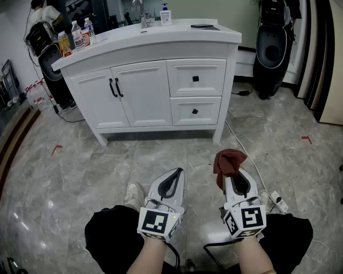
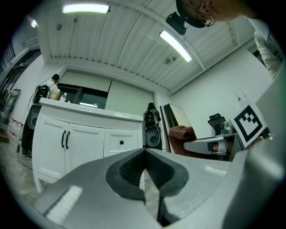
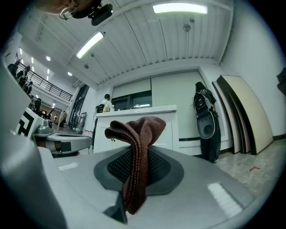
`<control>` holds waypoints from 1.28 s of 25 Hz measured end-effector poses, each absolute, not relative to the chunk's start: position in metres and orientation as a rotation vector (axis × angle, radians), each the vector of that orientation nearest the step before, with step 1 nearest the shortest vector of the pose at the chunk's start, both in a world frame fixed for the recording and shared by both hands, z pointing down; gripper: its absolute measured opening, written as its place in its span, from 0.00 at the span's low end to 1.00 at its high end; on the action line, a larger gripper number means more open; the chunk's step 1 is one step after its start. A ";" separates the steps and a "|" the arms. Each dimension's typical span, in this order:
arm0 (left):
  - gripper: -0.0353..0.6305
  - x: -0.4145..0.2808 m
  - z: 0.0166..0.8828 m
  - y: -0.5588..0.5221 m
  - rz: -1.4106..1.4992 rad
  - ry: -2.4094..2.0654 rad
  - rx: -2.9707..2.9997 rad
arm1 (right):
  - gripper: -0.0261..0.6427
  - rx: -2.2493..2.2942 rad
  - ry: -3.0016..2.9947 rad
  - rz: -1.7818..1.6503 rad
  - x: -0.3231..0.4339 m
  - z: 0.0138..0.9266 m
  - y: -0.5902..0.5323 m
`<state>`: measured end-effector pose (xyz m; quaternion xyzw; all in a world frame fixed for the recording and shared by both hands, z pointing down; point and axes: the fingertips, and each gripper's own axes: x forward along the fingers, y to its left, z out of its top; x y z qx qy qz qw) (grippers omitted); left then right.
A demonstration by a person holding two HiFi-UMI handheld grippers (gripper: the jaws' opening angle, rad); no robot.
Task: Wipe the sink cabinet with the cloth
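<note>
The white sink cabinet (image 1: pixel 161 85) stands a step ahead of me, with two doors at the left and two drawers at the right; it also shows in the left gripper view (image 2: pixel 80 134). A dark red cloth (image 1: pixel 228 163) hangs bunched from the tip of my right gripper (image 1: pixel 234 172), whose jaws are shut on it; in the right gripper view the cloth (image 3: pixel 136 156) droops between the pads. My left gripper (image 1: pixel 176 172) is low over the floor beside it, shut with nothing in it (image 2: pixel 143 172).
On the countertop (image 1: pixel 177 32) stand a tap (image 1: pixel 142 15), a soap bottle (image 1: pixel 165 15), water bottles (image 1: pixel 83 33) and a dark flat item (image 1: pixel 202 25). A black speaker (image 1: pixel 272 48) stands right of the cabinet. A white cable and power strip (image 1: pixel 277 200) lie on the marble floor.
</note>
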<state>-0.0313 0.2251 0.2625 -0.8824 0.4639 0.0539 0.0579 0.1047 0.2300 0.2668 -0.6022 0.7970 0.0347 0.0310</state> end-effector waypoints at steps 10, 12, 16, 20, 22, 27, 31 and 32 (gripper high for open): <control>0.05 -0.027 0.271 0.220 0.144 1.386 -2.681 | 0.17 -1.874 2.450 0.079 0.106 0.275 0.223; 0.05 -0.027 0.274 0.215 0.148 1.392 -2.691 | 0.17 -1.877 2.438 0.061 0.108 0.279 0.218; 0.05 -0.028 0.280 0.196 0.134 1.401 -2.718 | 0.18 -1.830 2.422 -0.089 0.106 0.293 0.197; 0.05 -0.027 0.293 0.162 0.097 1.420 -2.728 | 0.17 -1.801 2.398 -0.154 0.102 0.299 0.159; 0.05 -0.027 0.302 0.139 0.061 1.437 -2.727 | 0.17 -1.801 2.385 -0.159 0.100 0.300 0.135; 0.05 -0.036 0.309 0.084 0.034 1.484 -2.720 | 0.17 -1.784 2.393 -0.187 0.093 0.306 0.069; 0.05 -0.045 0.296 0.043 0.021 1.496 -2.681 | 0.17 -1.756 2.403 -0.211 0.085 0.303 0.015; 0.05 -0.047 0.292 0.033 0.043 1.507 -2.678 | 0.17 -1.742 2.404 -0.210 0.082 0.299 0.002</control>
